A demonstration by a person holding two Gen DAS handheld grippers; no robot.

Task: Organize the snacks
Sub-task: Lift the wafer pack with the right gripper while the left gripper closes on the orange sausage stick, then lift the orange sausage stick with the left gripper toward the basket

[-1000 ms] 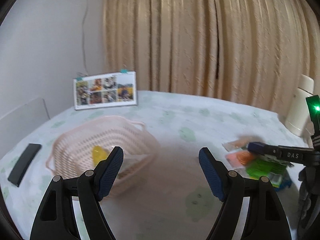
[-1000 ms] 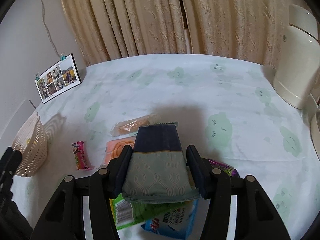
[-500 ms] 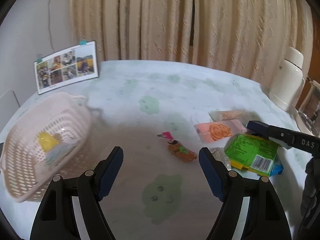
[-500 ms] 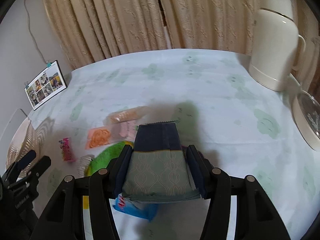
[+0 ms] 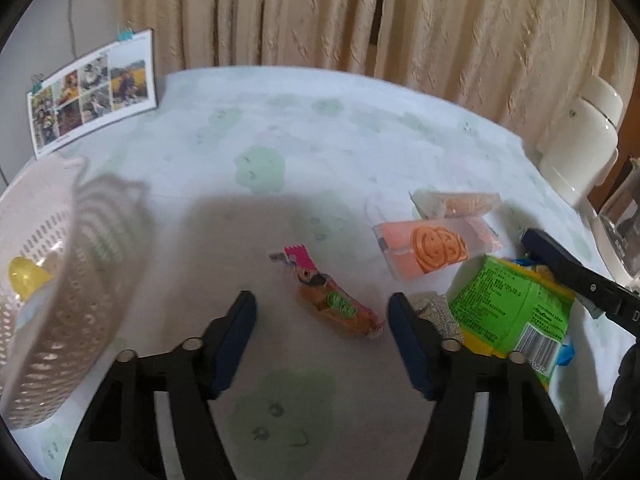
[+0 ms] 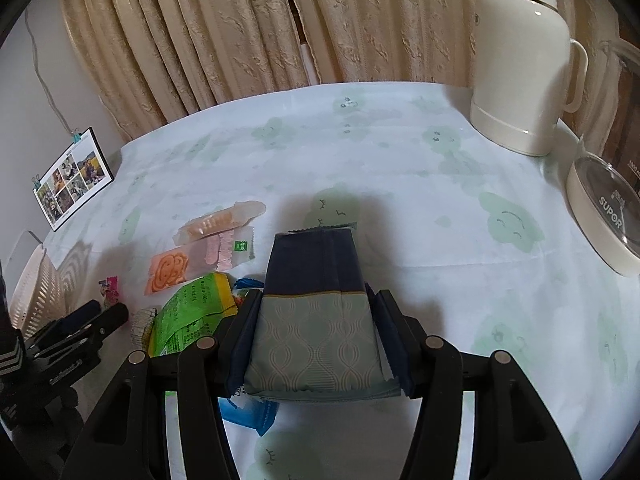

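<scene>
The jaws of the left gripper (image 5: 320,320) stand spread wide with nothing between the pads, while those of the right gripper (image 6: 316,320) are clenched on a dark blue and grey-green snack packet (image 6: 316,300), held clear above the desk (image 6: 400,184).

A second ago the left gripper faced the pink mesh basket (image 5: 48,280), which then sat right ahead of it. Now the basket lies off to the left of the view, and a small pink and orange candy wrapper (image 5: 332,300) sits on the desk just ahead of the spread jaws, nearer the right pad than the left. So the left gripper has swung away from the basket toward the loose pile, which suggests the candy is its next pick.

Beyond the candy lie a clear packet with an orange swirl biscuit (image 5: 428,252) and a second clear biscuit packet (image 5: 460,204); right of the candy rests a green packet (image 5: 512,312). The basket already holds a yellow item (image 5: 24,280).

The right gripper's view has also shifted: the white thermos jug (image 6: 520,60) looms larger than before, and the held packet hangs well apart from the basket, so its delivery is not yet made.
</scene>
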